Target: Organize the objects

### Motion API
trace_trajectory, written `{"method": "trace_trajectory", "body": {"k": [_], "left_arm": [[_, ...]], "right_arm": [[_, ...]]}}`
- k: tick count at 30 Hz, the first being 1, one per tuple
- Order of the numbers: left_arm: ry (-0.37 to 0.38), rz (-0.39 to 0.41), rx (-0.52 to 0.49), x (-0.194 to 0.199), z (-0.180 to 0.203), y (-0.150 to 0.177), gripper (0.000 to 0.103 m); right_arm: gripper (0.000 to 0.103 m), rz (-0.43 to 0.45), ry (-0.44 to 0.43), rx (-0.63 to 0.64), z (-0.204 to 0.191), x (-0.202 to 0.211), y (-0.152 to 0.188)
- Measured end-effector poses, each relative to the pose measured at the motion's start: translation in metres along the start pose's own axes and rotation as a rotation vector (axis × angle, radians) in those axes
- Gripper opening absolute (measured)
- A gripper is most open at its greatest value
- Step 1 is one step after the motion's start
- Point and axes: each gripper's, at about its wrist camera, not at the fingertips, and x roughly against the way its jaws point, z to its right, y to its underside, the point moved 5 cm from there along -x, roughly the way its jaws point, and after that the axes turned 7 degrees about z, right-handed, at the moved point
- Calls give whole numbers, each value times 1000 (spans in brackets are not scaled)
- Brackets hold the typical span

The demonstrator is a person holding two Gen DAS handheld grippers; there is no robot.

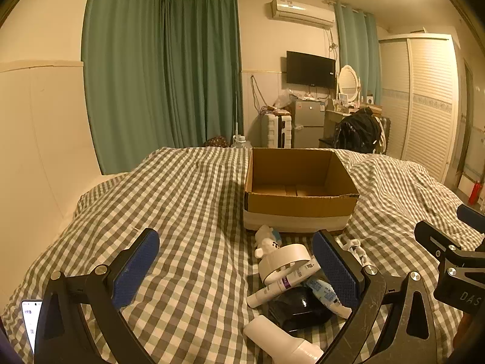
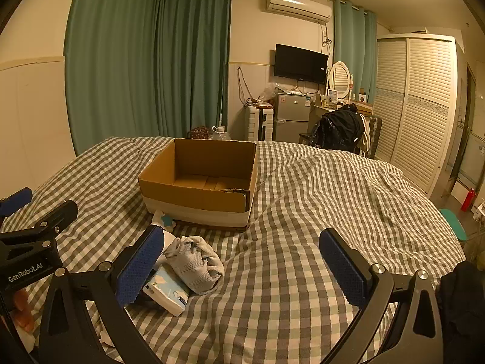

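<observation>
box [image 1: 300,203] on bed [image 1: 188,212], clutter [image 1: 291,285] before it

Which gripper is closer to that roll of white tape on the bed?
Left. The left gripper has the tape roll between its open fingers; the right gripper is off to the right of the pile.

We are viewing: cardboard box [image 1: 298,182] sitting open on checked bedcover [image 1: 188,212]; tape roll [image 1: 285,262], tubes [image 1: 282,285], black pouch [image 1: 298,306] lying just before box.

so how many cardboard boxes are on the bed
1. The cardboard box sits open on the checkered bedspread, just beyond the pile of small items; it looks empty. Nothing suggests another, though the bed's far side is hidden.
</observation>
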Motion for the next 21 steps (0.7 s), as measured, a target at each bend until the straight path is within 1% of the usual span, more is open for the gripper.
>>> {"method": "trace_trajectory", "body": {"k": [21], "left_arm": [[-7, -29, -5, -2, -1, 2, 103]], "right_arm": [[103, -8, -17, 9, -5, 1, 2]]}}
